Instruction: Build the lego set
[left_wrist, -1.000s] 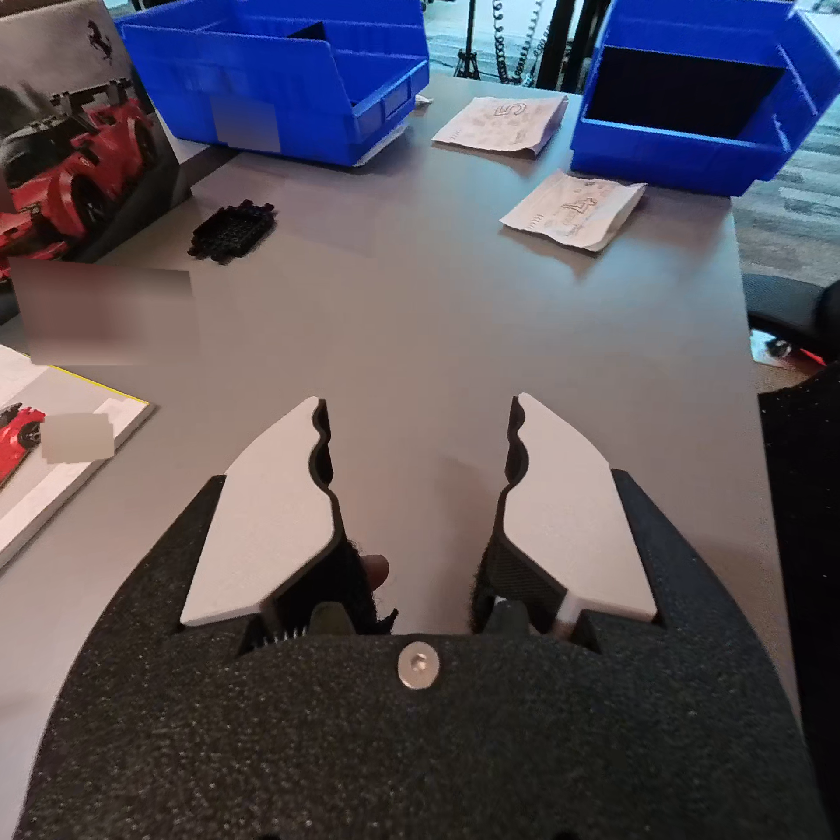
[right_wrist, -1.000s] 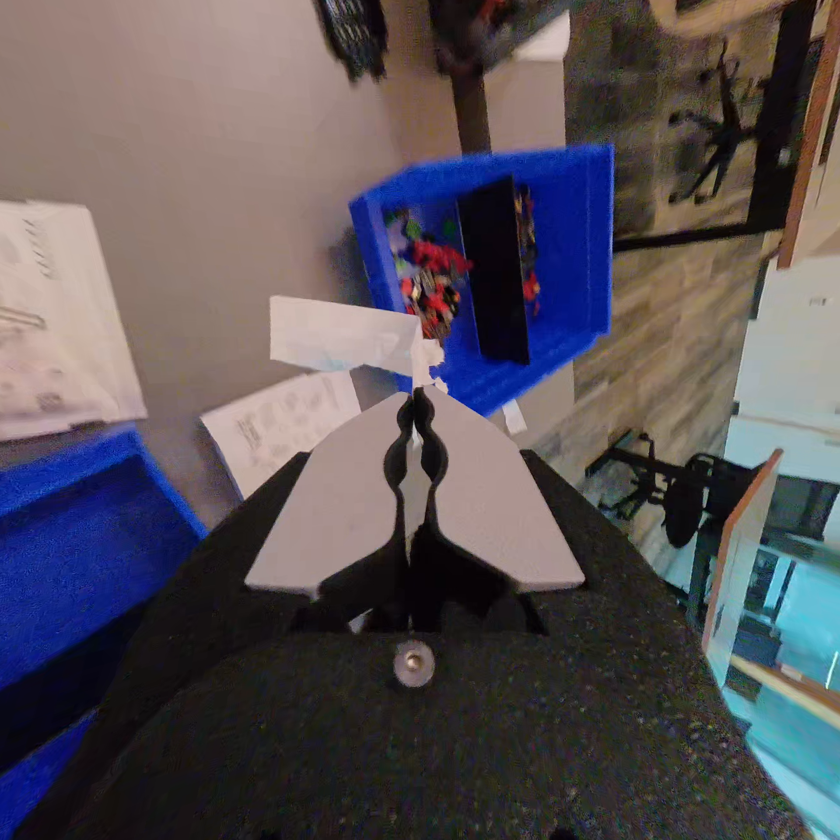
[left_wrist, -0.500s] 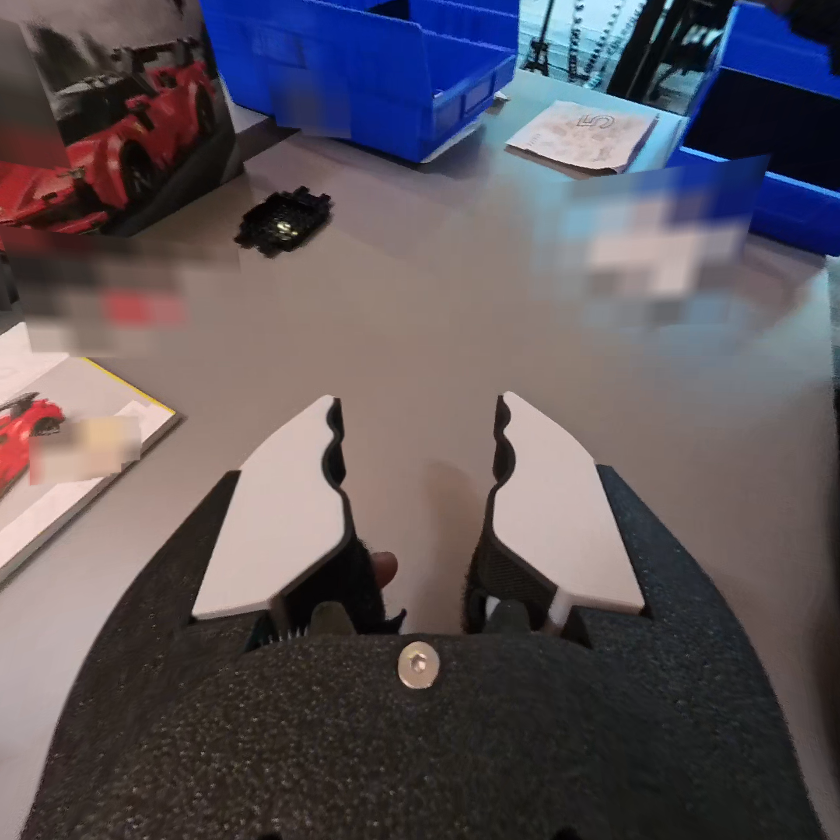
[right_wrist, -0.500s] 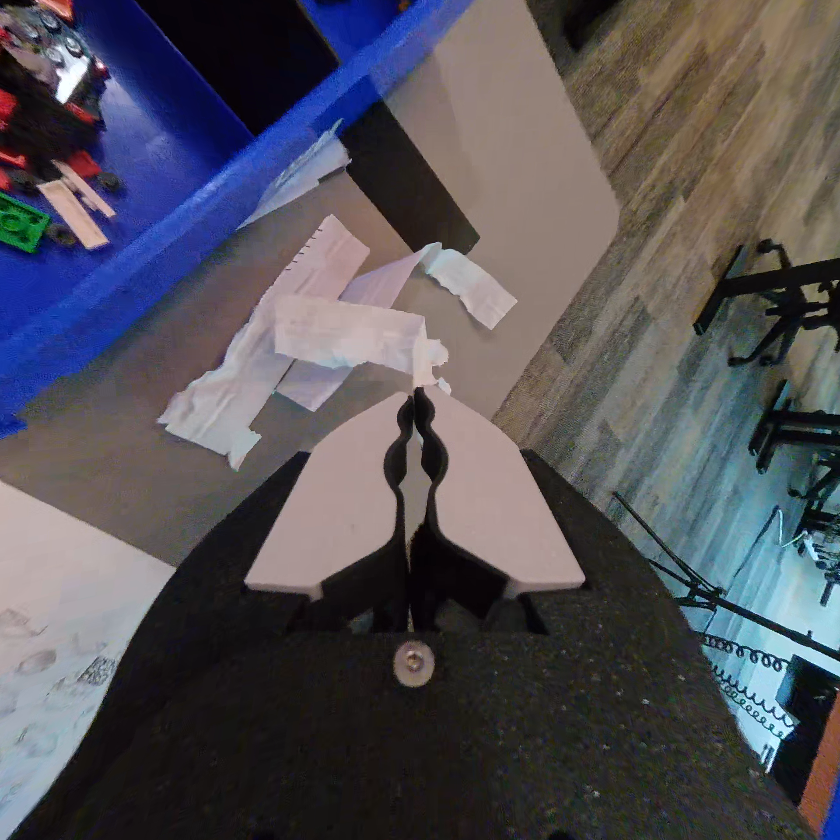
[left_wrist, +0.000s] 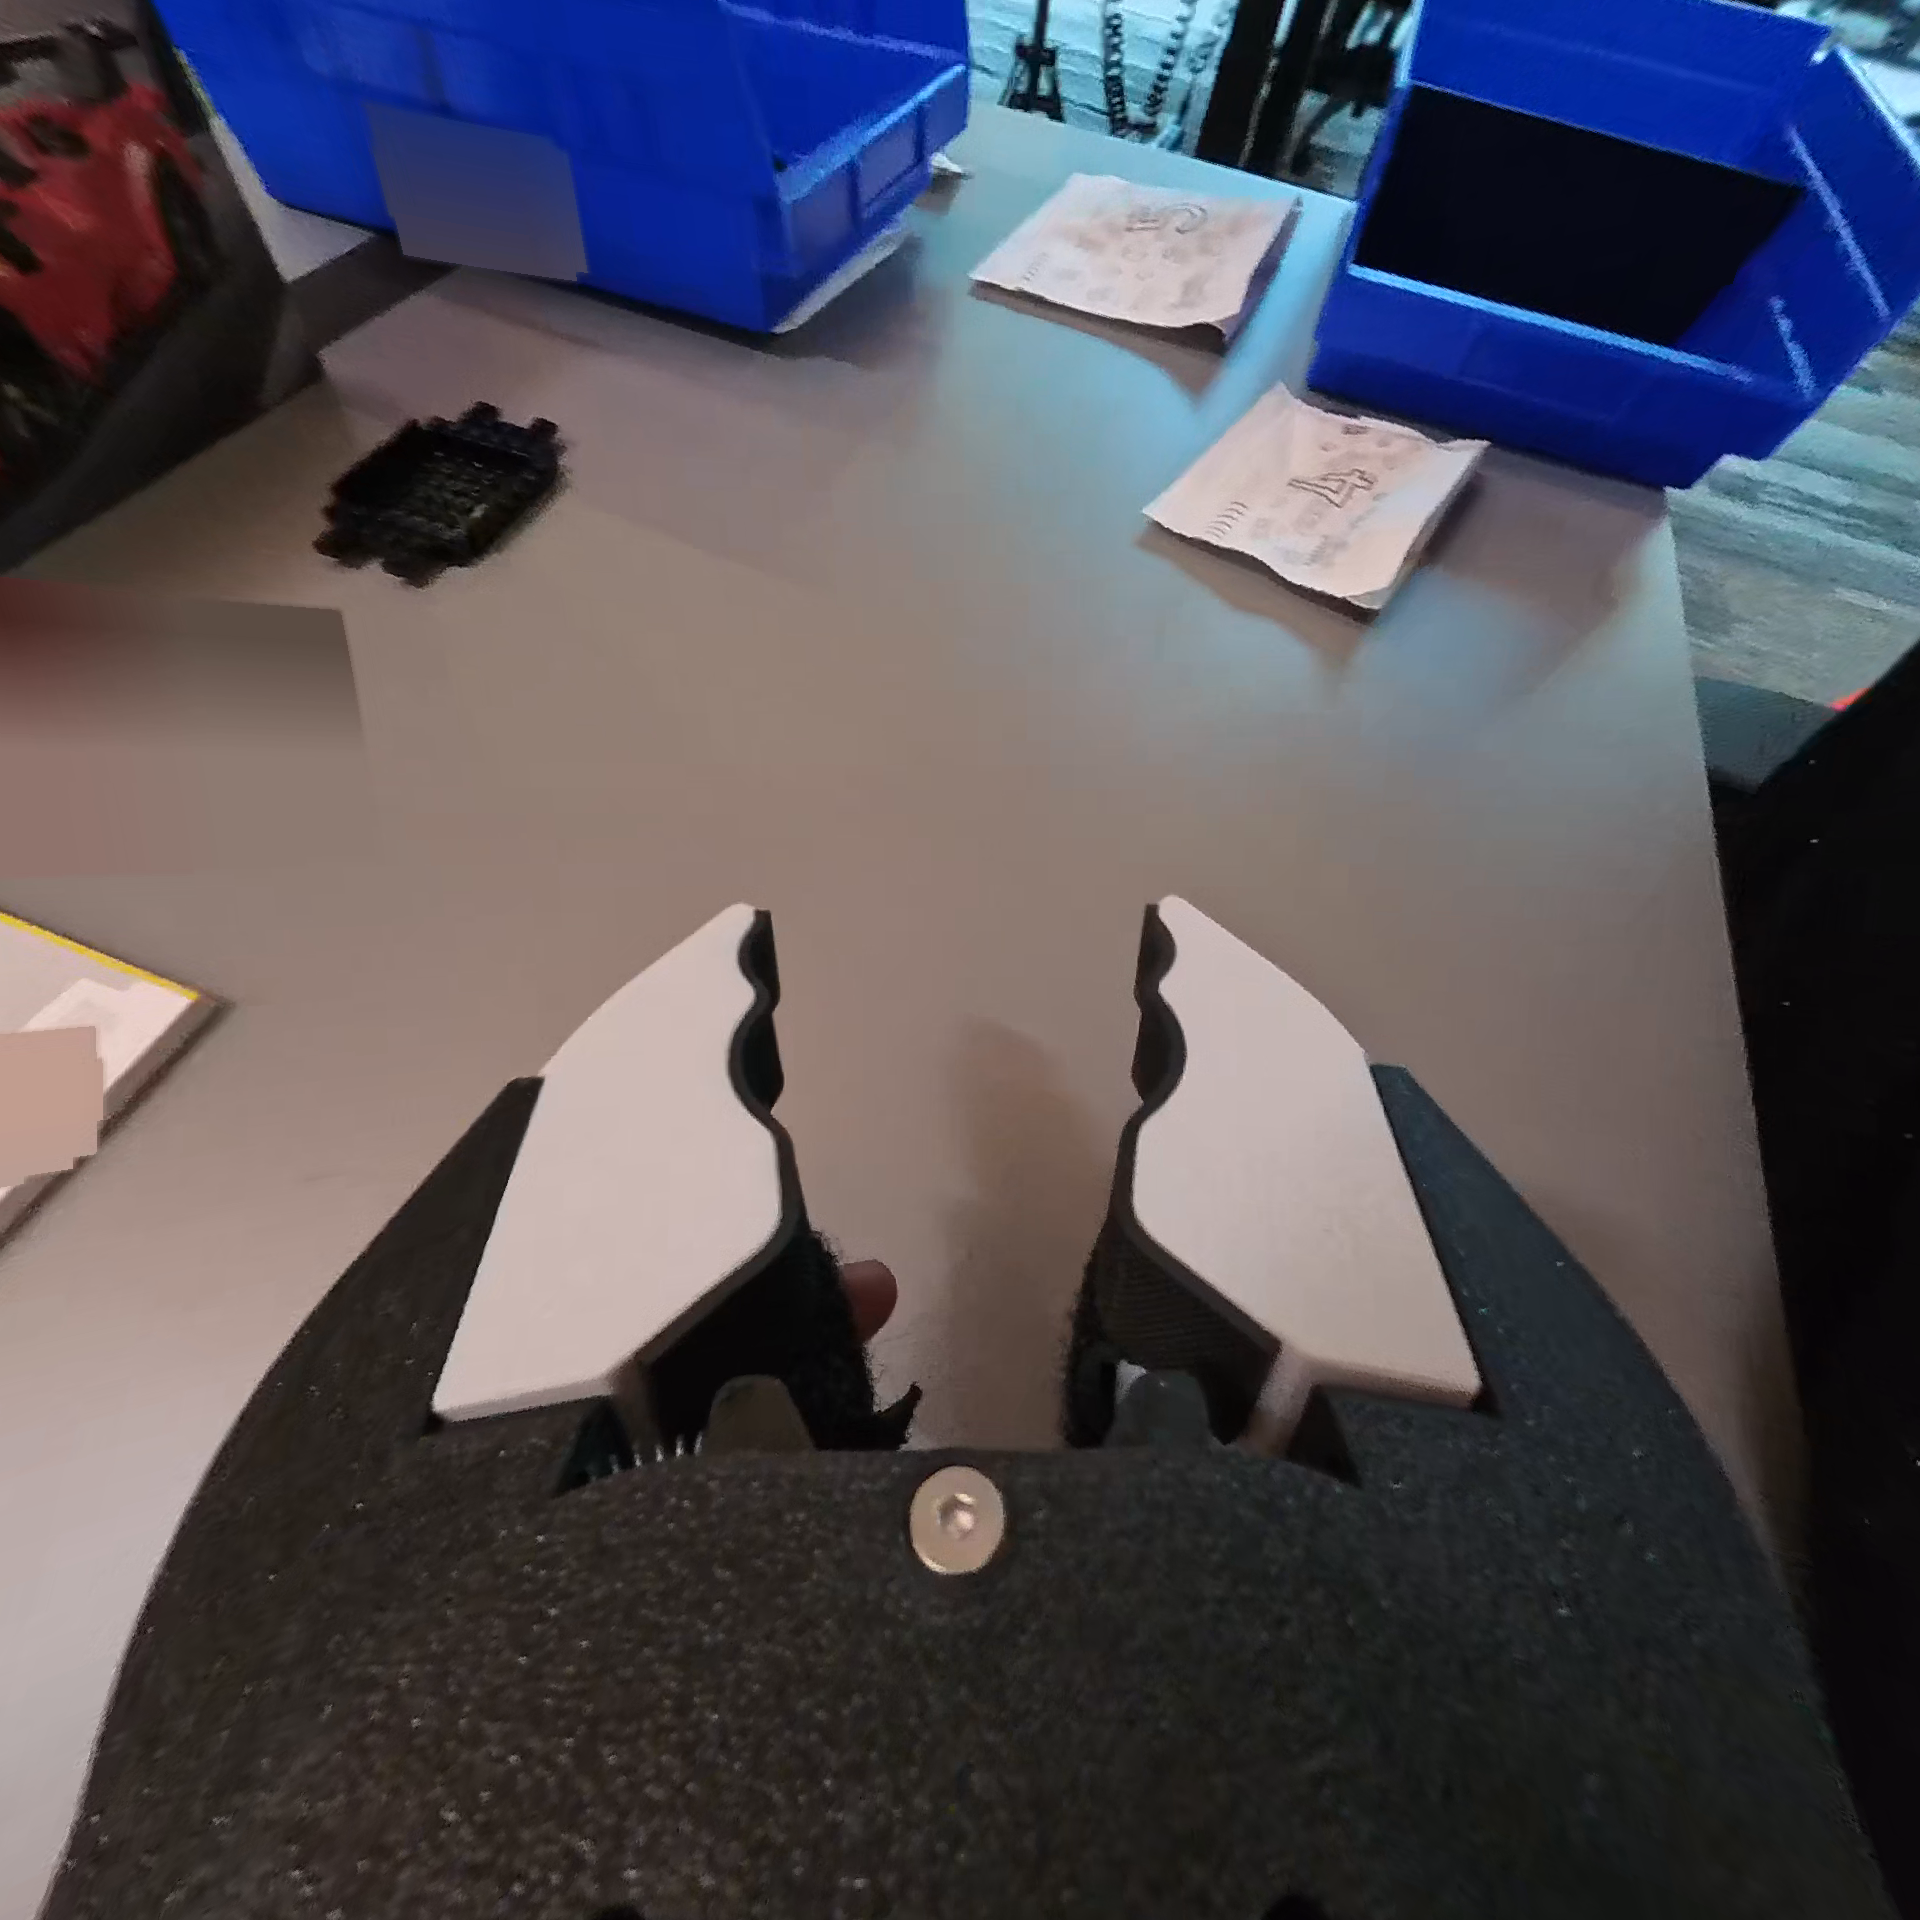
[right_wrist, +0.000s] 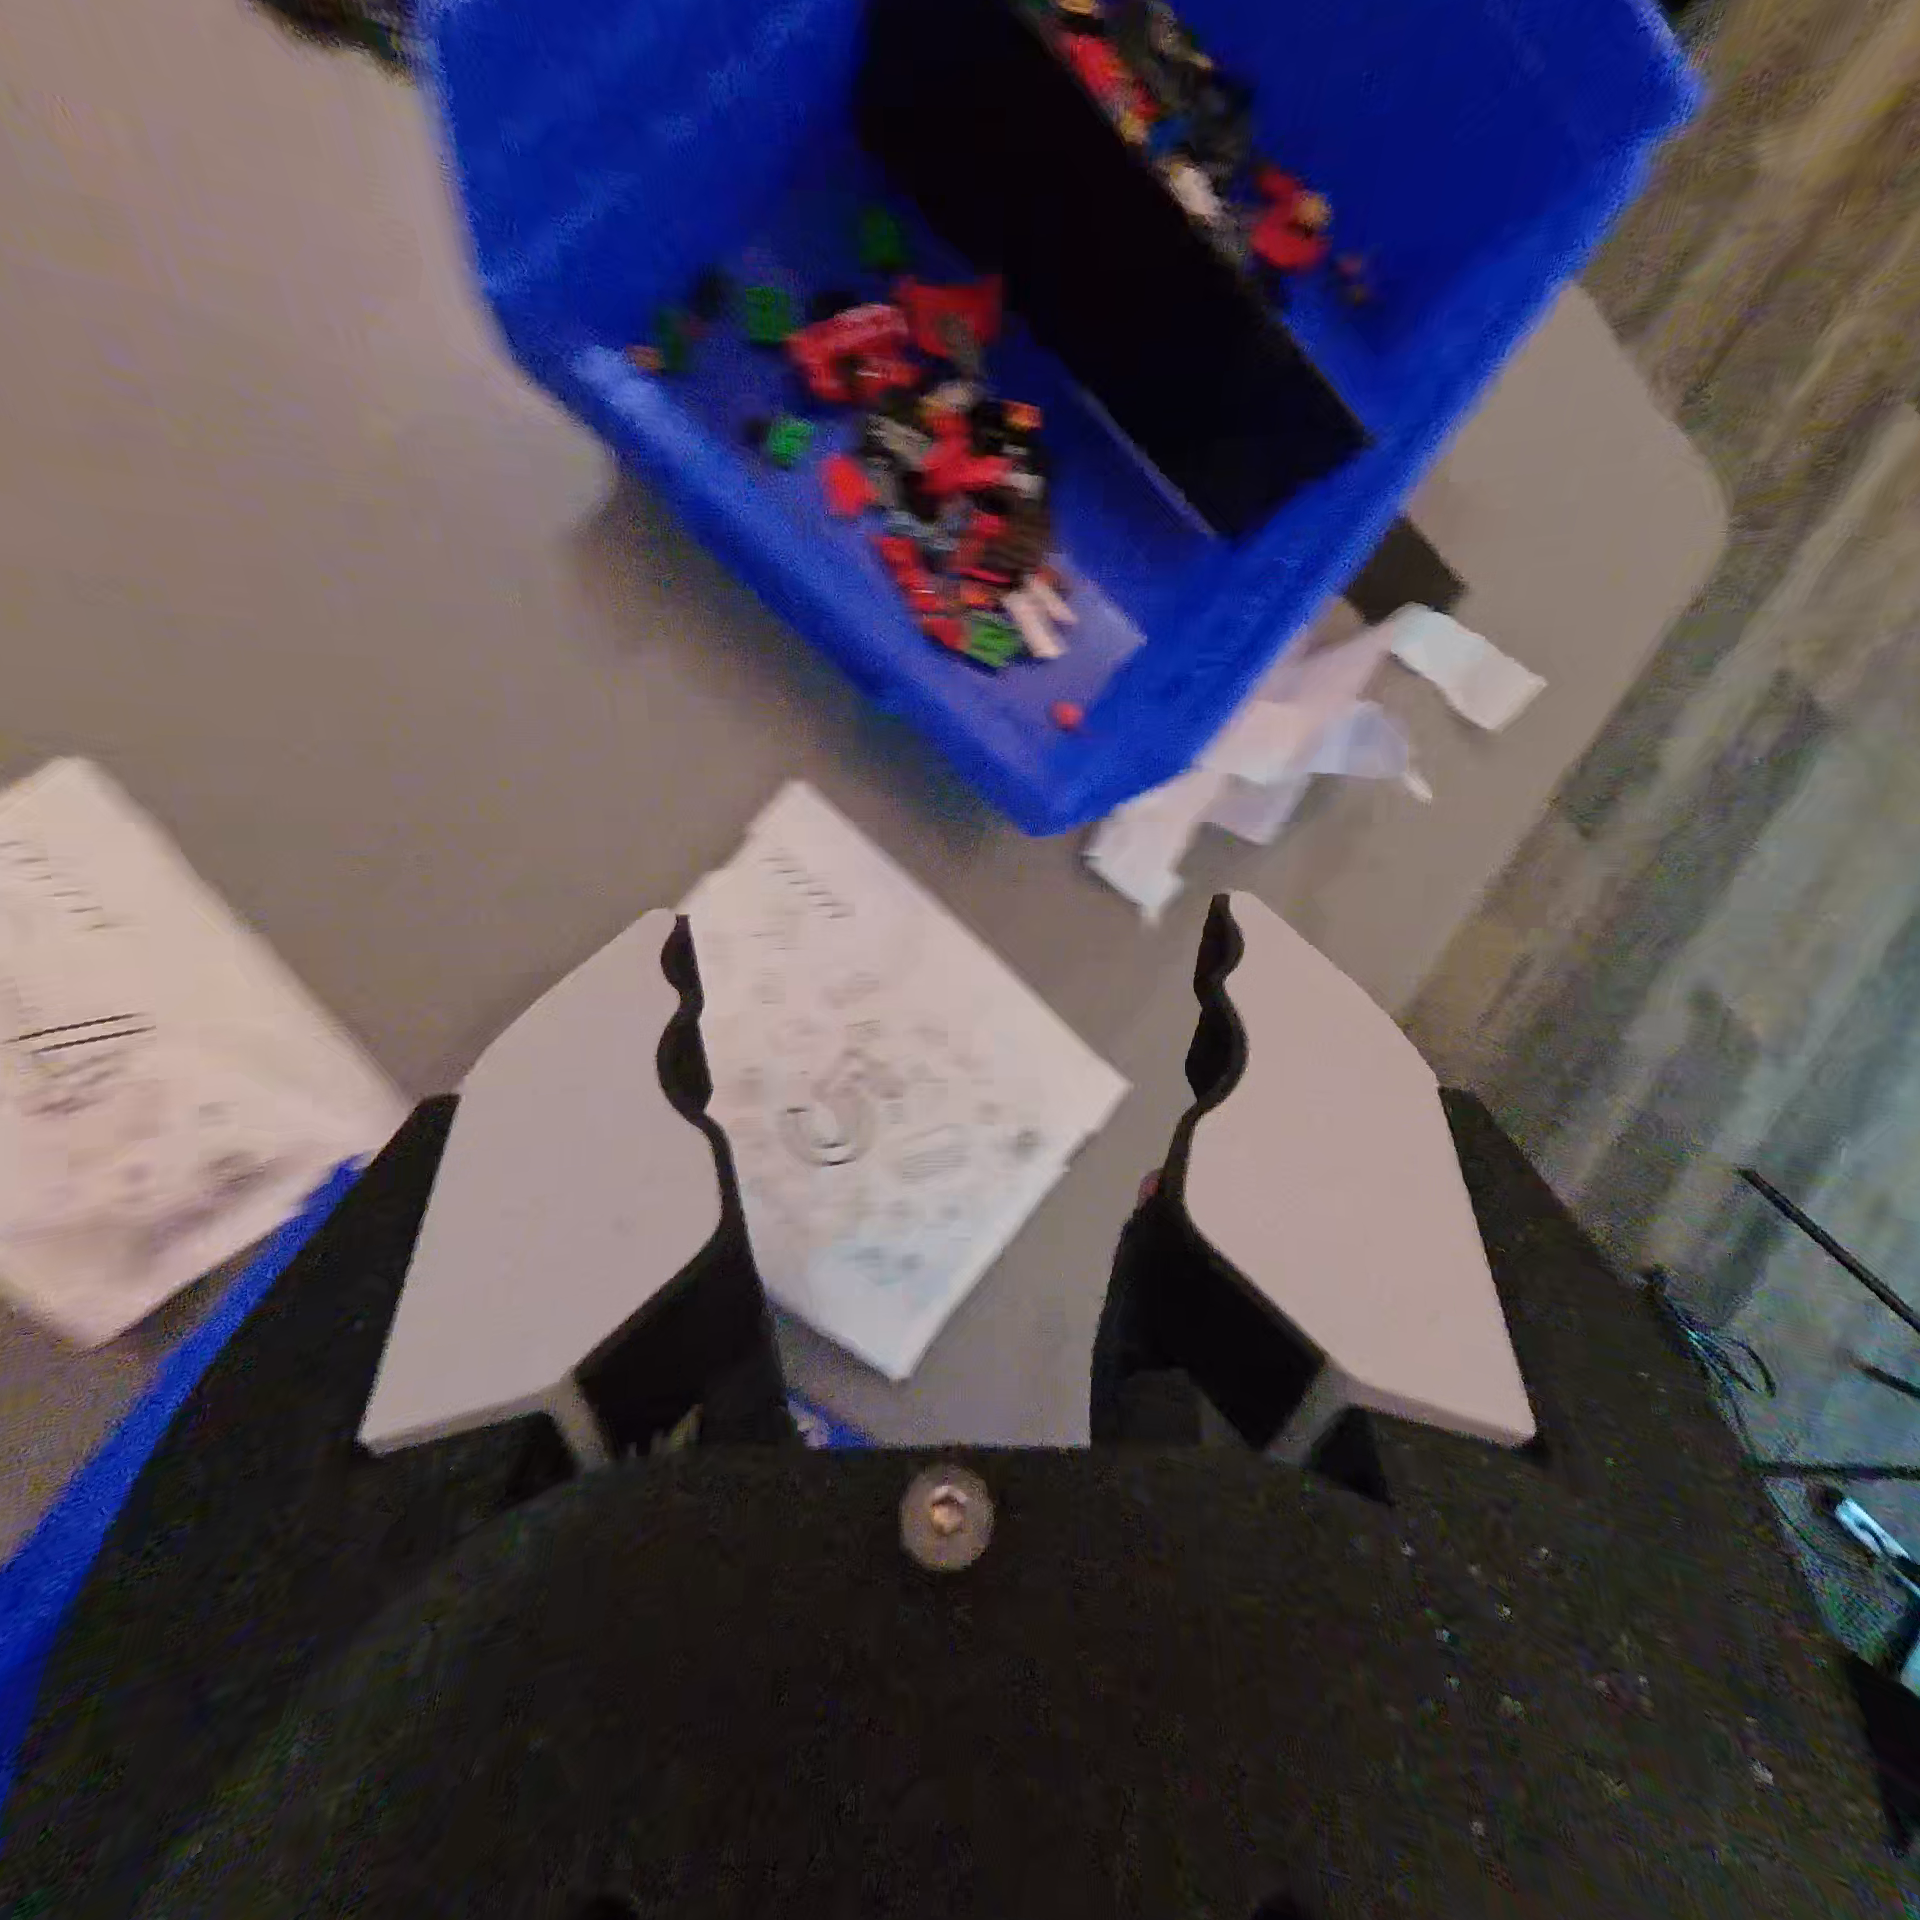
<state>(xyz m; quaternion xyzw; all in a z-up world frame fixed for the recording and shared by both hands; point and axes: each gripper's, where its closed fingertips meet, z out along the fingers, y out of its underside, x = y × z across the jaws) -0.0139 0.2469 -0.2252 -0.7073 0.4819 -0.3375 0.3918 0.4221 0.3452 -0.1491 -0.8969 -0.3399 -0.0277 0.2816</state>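
Observation:
My left gripper (left_wrist: 954, 914) is open and empty above the bare grey table (left_wrist: 935, 675). A black brick assembly (left_wrist: 442, 488) lies far ahead to its left. My right gripper (right_wrist: 945, 925) is wide open and empty, hovering above a flat printed paper bag (right_wrist: 894, 1070). Torn white paper scraps (right_wrist: 1288, 748) lie on the table beside a blue bin (right_wrist: 1226, 665) that holds several loose red, black and green bricks (right_wrist: 935, 457).
Two paper bags (left_wrist: 1320, 499) (left_wrist: 1138, 255) lie ahead in the left wrist view, between two blue bins (left_wrist: 665, 135) (left_wrist: 1579, 395). A box with a red car picture (left_wrist: 94, 260) and a booklet (left_wrist: 94, 1049) stand at the left. Another paper bag (right_wrist: 135, 1049) lies at the left in the right wrist view.
My right gripper held a torn white paper strip, carried it over the scrap pile, then opened; the strip has left the grasp. My left gripper stayed open and shifted slightly.

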